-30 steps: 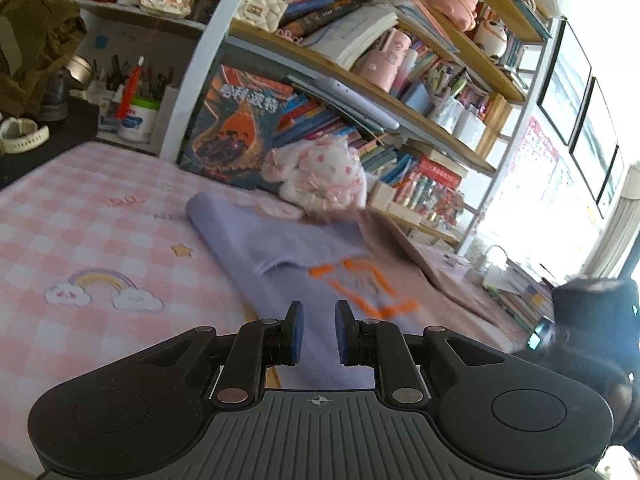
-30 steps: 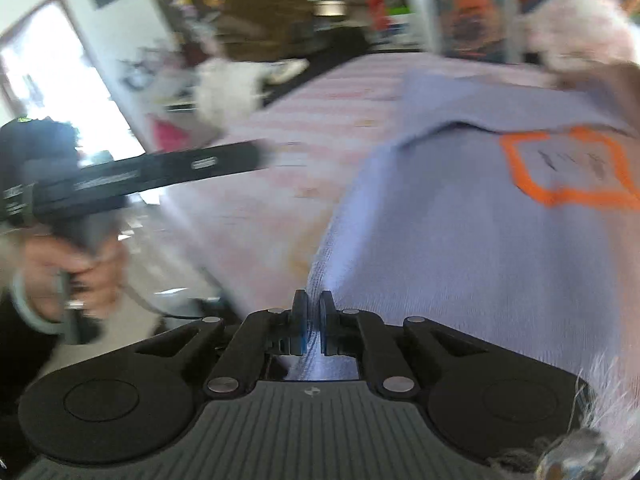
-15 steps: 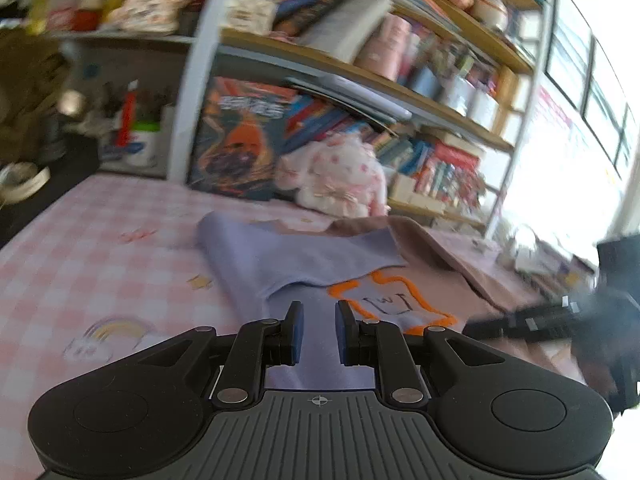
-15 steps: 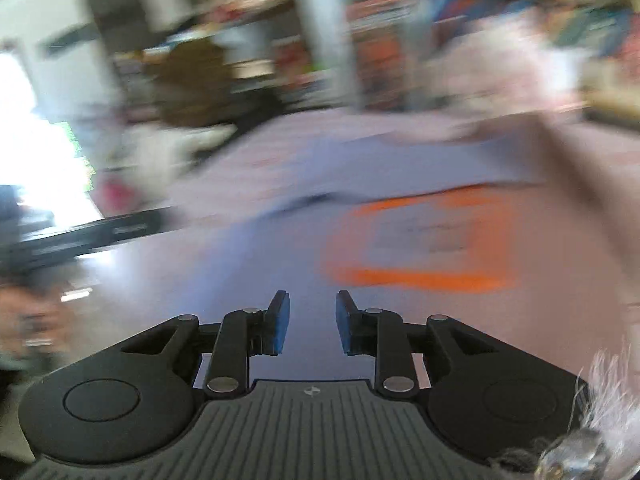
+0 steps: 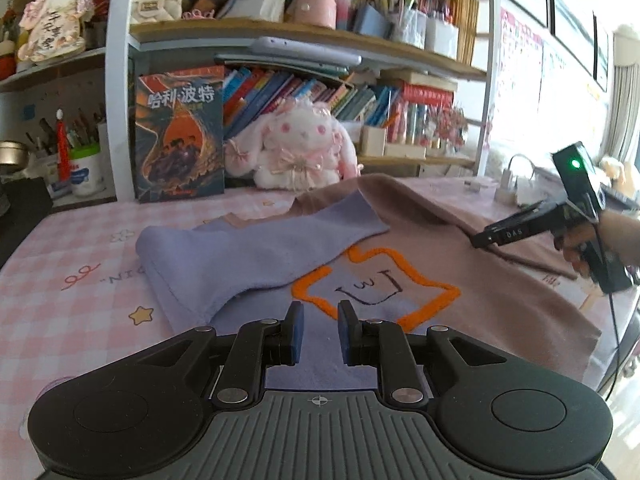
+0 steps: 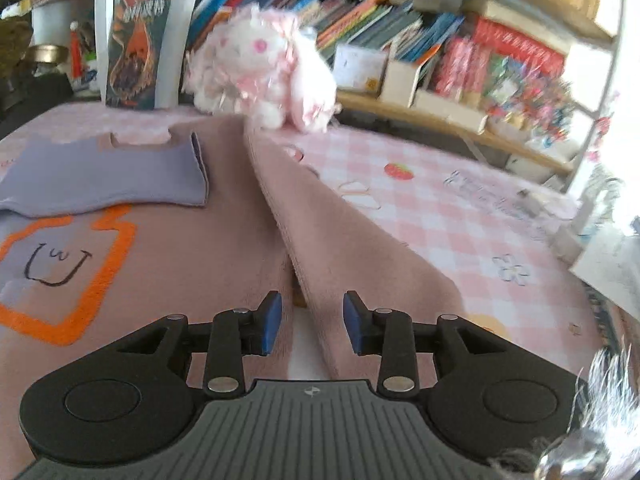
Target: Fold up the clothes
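Observation:
A lilac and dusty-pink sweater (image 5: 460, 256) with an orange outlined patch (image 5: 376, 288) lies flat on the pink checked cloth. Its lilac sleeve (image 5: 256, 252) is folded across the chest. The pink sleeve (image 6: 340, 236) stretches out to the right. My left gripper (image 5: 319, 334) is open and empty, low over the lilac hem. My right gripper (image 6: 308, 320) is open and empty, over the gap between the pink body and pink sleeve; it also shows in the left wrist view (image 5: 560, 220).
A white and pink plush rabbit (image 5: 296, 148) sits at the back edge against a bookshelf (image 5: 304, 92). A large book (image 5: 180, 136) stands left of it. A white charger and cable (image 5: 512, 188) lie at the far right.
My right gripper let go of the lilac hem, opened, and swung right to the pink sleeve side. My left gripper opened slightly wider and its view turned right.

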{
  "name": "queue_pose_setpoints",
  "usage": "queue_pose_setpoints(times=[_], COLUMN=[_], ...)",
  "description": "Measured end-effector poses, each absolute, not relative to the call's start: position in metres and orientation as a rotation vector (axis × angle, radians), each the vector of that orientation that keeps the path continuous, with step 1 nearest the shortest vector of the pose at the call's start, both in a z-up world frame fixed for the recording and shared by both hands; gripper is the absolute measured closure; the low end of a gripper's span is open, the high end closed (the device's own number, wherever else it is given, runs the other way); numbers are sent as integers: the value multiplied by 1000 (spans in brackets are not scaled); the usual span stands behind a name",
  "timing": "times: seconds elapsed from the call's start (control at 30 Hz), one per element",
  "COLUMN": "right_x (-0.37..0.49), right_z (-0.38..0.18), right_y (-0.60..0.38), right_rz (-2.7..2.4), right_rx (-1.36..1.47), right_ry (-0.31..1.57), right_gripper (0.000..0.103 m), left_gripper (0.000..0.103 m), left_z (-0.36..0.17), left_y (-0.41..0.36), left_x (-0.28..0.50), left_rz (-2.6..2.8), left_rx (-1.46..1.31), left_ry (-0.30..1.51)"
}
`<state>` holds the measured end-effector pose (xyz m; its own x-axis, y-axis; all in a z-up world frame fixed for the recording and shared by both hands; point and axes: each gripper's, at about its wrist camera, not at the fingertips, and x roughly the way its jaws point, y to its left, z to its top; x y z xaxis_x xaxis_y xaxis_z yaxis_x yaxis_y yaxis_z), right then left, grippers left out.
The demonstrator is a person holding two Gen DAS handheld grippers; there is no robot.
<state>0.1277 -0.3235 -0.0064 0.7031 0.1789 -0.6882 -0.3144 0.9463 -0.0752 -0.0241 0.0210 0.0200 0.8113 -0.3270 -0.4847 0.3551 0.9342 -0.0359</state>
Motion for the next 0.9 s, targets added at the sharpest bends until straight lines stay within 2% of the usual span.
queue_pose_setpoints(times=[0.03, 0.07, 0.3, 0.33, 0.37, 0.43, 0.7, 0.9], right_x=[136, 144, 177, 182, 187, 196, 197, 214], right_z=[-6, -4, 13, 15, 18, 23, 42, 32], right_y=[-322, -323, -340, -343, -345, -351, -357, -364], right_rz=[295, 296, 102, 74, 47, -8, -55, -70], right_rx=[-199, -205, -240, -245, -250, -259, -273, -309], right_ry=[768, 770, 646, 628, 609, 573, 429, 537], right_gripper=[82, 99, 99, 92, 74, 59, 56, 59], left_gripper=[83, 83, 83, 83, 83, 83, 83, 80], left_z=[22, 25, 32, 29, 26, 18, -9, -17], left_y=[17, 12, -54, -65, -77, -97, -133, -147], left_x=[-20, -14, 40, 48, 57, 74, 124, 151], left_rz=[-374, -385, -524, -541, -554, -571, -506, -429], left_rx=[78, 102, 310, 340, 371, 430, 601, 710], left_ry=[508, 508, 535, 544, 555, 572, 612, 602])
